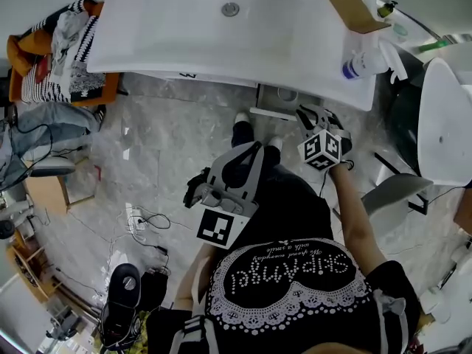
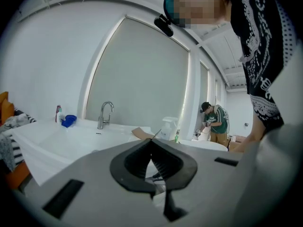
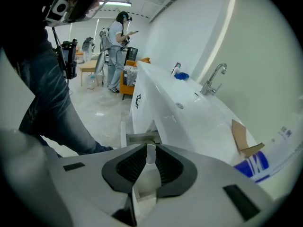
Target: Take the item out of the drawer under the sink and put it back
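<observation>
The drawer (image 1: 274,100) under the white sink counter (image 1: 184,35) stands pulled out; in the right gripper view the drawer (image 3: 140,138) lies straight ahead below the counter edge. My right gripper (image 1: 306,115) hangs tilted down just right of it. A slim white bottle-like item (image 3: 150,156) shows in the narrow gap of my right gripper (image 3: 150,151); I see no pad pressing on it. My left gripper (image 1: 251,153) is held level over the floor in front of the person's legs. In its own view the left gripper (image 2: 152,144) has its pads meeting, with nothing between them.
A spray bottle (image 1: 365,63) and a cardboard piece (image 1: 346,2) lie on the counter's right end, near the faucet (image 2: 105,113). A white tub (image 1: 446,116) stands at the right. An orange chair with clothes (image 1: 63,50) and floor cables (image 1: 144,220) are at the left.
</observation>
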